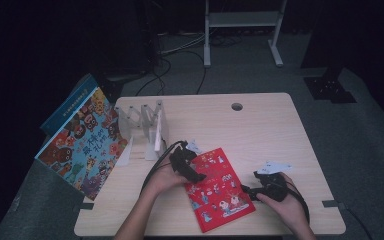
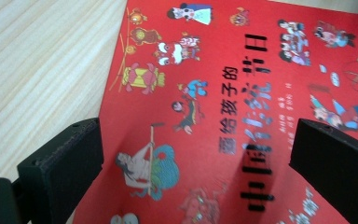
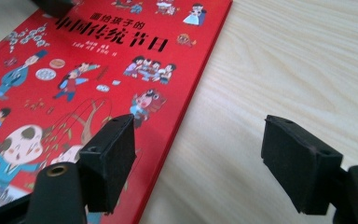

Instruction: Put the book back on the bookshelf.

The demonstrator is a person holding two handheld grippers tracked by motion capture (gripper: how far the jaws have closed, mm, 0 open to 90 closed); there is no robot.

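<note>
Currently the red book [image 1: 217, 189] lies flat on the tabletop [image 1: 260, 125], near its front edge, cover up and turned at an angle to that edge. Lying flat leaves its edges as the likely grip points.

The left tool [image 1: 189, 167] hangs over the book's upper left corner. In the left gripper view its jaws stand wide apart above the cover [image 2: 223, 116], one over the book's edge and one over the title, with nothing between them. No pad presses on the book.

The right tool [image 1: 264, 186] sits just beside the book's right edge. In the right gripper view its jaws are apart and straddle that edge [image 3: 186, 116]: one jaw over the cover, the other over bare wood. This placement suits a pinch on the edge, but nothing is clamped.

A white rack [image 1: 147, 127] stands at the rear left of the tabletop, slots free. A larger picture book [image 1: 82, 142] leans off the left side.
</note>
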